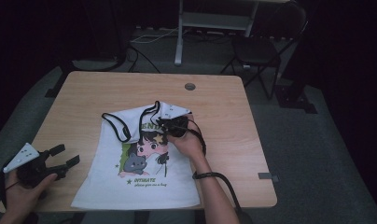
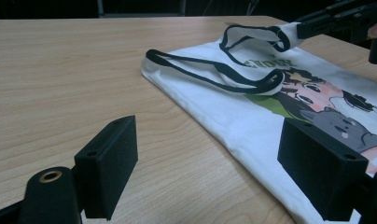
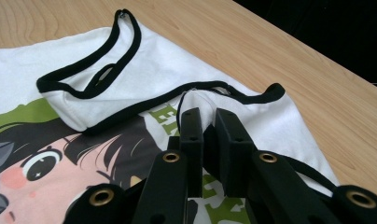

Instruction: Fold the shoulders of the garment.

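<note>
— Two hand-held grippers: where is each?
— Nearest, the left hand-held gripper (image 1: 65, 156) sits at the bench's (image 1: 84, 93) front left corner, jaws spread wide with nothing between them, just beside the shirt's hem.
— And the right one?
— Farther in, the right hand-held gripper (image 3: 209, 122) is pressed together, pinching the black-trimmed neckline of the white cartoon-print tank top (image 1: 144, 163), which lies flat mid-bench.

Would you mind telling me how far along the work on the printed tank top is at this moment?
Done: the white tank top lies spread print-up on the table, with its hem near the front edge. In hand: the right gripper has its jaws shut on fabric at the black-trimmed neckline, where one strap is already turned over. The left gripper waits open beside the left edge. Left: apparently most of the folding, since the body shows no fold.
</note>
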The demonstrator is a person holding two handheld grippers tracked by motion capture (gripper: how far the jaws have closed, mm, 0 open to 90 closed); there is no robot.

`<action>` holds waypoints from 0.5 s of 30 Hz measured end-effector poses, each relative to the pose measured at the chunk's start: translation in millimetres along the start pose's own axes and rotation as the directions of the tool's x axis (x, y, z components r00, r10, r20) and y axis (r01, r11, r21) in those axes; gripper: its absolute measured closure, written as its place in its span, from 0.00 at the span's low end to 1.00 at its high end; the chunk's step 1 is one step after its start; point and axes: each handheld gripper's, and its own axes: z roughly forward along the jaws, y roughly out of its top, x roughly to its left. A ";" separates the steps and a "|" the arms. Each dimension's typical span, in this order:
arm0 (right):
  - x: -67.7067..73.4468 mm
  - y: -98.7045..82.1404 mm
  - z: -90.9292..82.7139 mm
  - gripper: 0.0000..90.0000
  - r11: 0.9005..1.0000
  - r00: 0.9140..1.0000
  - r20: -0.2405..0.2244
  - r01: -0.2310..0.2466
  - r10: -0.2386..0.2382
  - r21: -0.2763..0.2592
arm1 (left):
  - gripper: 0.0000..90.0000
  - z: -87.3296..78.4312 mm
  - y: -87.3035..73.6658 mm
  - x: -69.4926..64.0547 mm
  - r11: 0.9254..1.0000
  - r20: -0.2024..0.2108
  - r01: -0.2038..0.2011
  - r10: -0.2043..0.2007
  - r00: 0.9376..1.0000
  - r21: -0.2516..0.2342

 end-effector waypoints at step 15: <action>8.7 -0.8 -2.2 0.91 1.000 1.000 -0.018 0.026 -0.025 0.008 | 0.22 -0.1 0.0 0.0 1.000 -0.001 0.000 0.000 1.000 -0.001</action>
